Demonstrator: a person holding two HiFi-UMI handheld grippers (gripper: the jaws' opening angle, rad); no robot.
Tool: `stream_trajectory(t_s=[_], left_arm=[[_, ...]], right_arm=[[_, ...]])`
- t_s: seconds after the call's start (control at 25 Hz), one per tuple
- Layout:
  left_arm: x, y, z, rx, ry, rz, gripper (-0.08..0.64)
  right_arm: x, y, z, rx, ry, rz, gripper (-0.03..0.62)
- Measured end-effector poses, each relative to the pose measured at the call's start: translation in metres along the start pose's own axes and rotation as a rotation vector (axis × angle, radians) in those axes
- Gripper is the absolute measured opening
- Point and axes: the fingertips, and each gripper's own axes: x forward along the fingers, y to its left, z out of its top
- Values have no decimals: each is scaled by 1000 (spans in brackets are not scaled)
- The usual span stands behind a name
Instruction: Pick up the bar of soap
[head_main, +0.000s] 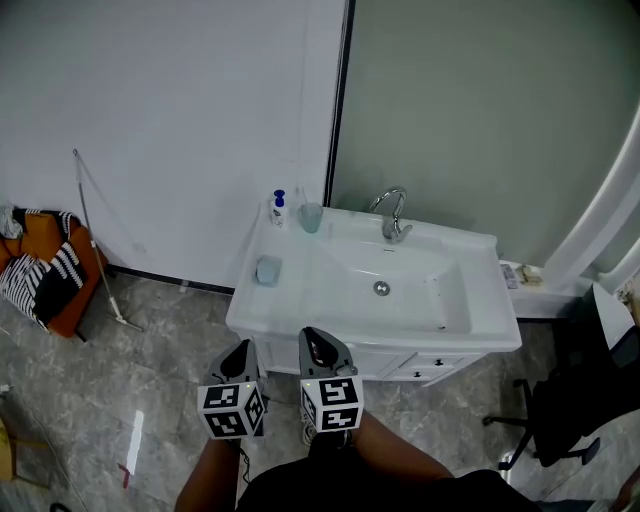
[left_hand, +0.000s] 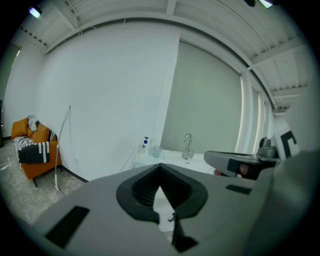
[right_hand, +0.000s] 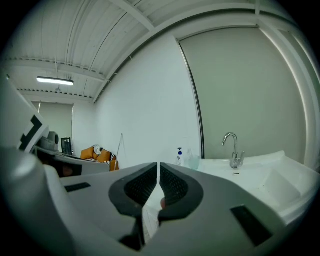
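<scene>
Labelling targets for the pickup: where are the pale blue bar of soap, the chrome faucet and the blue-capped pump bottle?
pale blue bar of soap (head_main: 268, 270): head view, middle of its top face.
chrome faucet (head_main: 393, 230): head view, its lower body.
blue-capped pump bottle (head_main: 279, 211): head view, its white body.

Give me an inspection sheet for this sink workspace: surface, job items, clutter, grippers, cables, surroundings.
Surface: white washbasin, with faucet at the back.
Job's things: bar of soap, pale blue, on the basin's left ledge, untouched.
Clutter: pump bottle and cup at the back left corner.
Grippers: left gripper and right gripper both shut, nothing held, side by side in front of the basin's front edge.
Cables: nothing seen.
Surroundings: orange chair with striped cloth at left, mop leaning on the wall, black office chair at right, grey tiled floor.
</scene>
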Motion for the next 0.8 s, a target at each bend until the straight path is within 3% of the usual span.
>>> stream_trajectory(t_s=[0.8], left_arm=[[134,41,47,-13,41,84,2]], right_arm=[[154,-57,14,-10,101,92,41]])
